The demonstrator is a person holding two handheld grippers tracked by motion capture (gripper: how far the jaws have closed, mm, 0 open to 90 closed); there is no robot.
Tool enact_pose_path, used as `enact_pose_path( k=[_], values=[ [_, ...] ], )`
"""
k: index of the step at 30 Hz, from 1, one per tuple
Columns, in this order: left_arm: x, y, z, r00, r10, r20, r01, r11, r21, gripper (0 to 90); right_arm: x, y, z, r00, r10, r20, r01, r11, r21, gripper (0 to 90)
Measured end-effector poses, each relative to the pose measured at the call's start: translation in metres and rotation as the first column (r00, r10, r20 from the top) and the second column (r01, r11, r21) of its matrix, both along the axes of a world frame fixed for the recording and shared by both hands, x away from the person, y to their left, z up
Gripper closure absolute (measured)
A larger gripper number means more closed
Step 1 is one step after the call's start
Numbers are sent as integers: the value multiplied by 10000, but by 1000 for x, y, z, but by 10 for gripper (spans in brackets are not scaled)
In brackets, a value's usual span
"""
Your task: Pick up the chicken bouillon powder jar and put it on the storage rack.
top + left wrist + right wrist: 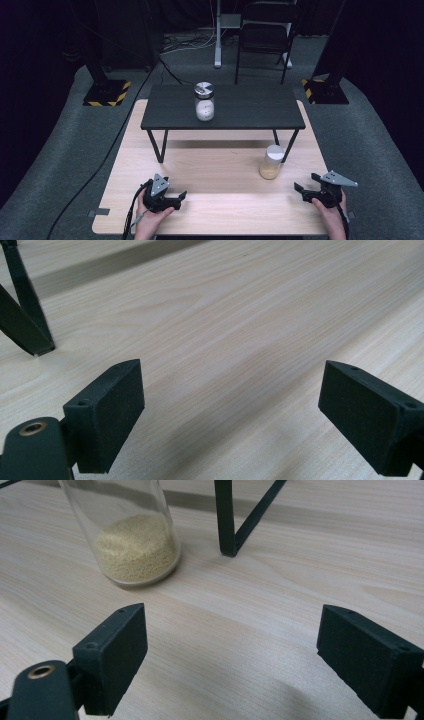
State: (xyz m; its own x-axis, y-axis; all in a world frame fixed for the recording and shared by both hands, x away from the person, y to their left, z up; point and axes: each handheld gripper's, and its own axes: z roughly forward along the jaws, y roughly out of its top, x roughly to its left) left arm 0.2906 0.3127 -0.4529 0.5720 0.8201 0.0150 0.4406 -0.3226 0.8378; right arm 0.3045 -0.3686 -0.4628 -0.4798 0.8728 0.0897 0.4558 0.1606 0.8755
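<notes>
A: Position of the two tools?

B: Both low on the light wooden table (215, 175), near edge. Left gripper (176, 196) sits at about 7 o'clock of the tabletop, held in a hand (150, 220). Right gripper (306, 186) at about 4 o'clock, also held in a hand (332, 217). They are well apart from each other.

A: Jaws?

B: Left gripper view: jaws spread wide, bare wood grain between them, nothing gripped. A black leg (22, 315) of the small raised table stands at 10 o'clock in that view. Right gripper view: jaws likewise spread wide, nothing between them.

A: Nearest thing to them?

B: A clear jar (272, 162) without a lid, upright on the wooden table, its bottom part filled with pale yellow grains. High view puts it at 10 o'clock from the right gripper, near but not touching. In the right gripper view it stands at 11 o'clock, beyond the left jaw, just beside a black table leg (226, 525).

A: Anything else?

B: A small black table (222, 107) stands across the far half of the wooden one. On it, near centre, a second jar (204, 102) with a metal lid and white contents, upright. Beyond, at 12 o'clock, a dark chair (265, 35) on grey carpet.
</notes>
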Motion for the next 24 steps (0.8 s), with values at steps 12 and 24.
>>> enact_pose_path(
  k=[12,24],
  values=[
    [1,0,0,10000,-9,-20,9,10000,20,109,-3,-1,1,9958,591,705,-679,9893,1292,109],
    [0,0,0,10000,-1,4,1,10000,8,109,8,25,14,9835,1319,1237,-1486,9794,1370,124]
  ],
)
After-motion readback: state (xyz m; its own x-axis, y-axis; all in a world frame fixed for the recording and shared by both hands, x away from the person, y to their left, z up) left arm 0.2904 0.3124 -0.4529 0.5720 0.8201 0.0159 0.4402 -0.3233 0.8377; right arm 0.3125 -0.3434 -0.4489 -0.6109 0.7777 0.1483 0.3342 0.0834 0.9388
